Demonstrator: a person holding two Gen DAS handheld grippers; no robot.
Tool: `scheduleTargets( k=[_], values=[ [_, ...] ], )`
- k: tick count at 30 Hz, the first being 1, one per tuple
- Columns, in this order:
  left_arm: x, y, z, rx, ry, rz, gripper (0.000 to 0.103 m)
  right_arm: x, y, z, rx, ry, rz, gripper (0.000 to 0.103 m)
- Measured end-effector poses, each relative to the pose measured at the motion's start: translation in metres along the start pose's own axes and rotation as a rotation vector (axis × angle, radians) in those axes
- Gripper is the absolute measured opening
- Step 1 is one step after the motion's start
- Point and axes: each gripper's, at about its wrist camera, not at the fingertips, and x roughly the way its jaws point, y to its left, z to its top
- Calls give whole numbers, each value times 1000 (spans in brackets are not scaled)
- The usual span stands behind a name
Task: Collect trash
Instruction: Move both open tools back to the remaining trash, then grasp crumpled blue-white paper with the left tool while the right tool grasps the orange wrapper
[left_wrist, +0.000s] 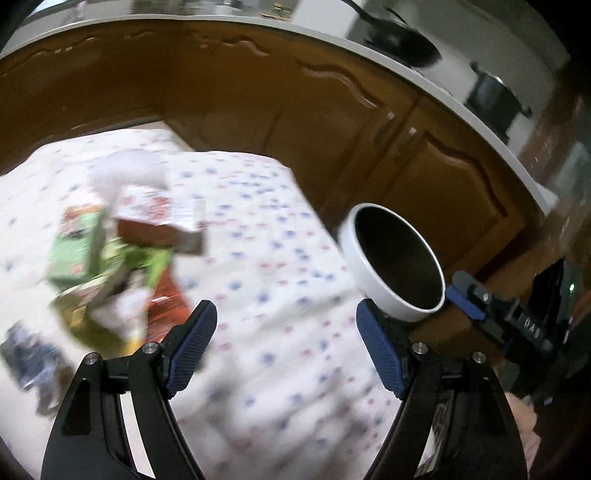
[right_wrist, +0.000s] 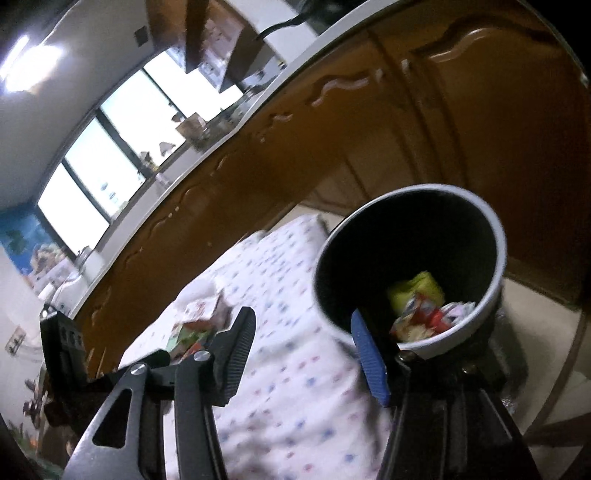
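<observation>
The trash pile (left_wrist: 110, 266) lies on the far left of the dotted tablecloth (left_wrist: 280, 302), well apart from the one white bin (right_wrist: 458, 332) at the right edge. Several wrappers are already in the bin (right_wrist: 424, 314); the blurred pile can't be counted. The left gripper (left_wrist: 286, 334) and right gripper (right_wrist: 301, 343) both gape, empty. I'd take one carton at a time, squarely.

White cloth (left_wrist: 280, 266) with blue and red dots covers the surface; a heap of crumpled wrappers (left_wrist: 122, 258) lies on its left side.
</observation>
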Motion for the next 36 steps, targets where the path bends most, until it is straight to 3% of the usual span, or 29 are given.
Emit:
scheduleTargets(
  k=[12, 21, 27, 36],
  values=[
    [-70, 66, -24, -92, -85, 95, 80, 37, 62, -39, -73, 120, 102, 57],
    [-97, 108, -44, -135, -115, 199, 80, 67, 108, -64, -121, 184, 161, 57],
    [-97, 136, -52, -177, -111, 254, 80, 92, 125, -73, -125, 225, 180, 57],
    [-74, 158, -56, -201, -76, 268, 80, 139, 135, -87, -116, 307, 166, 52]
  ],
)
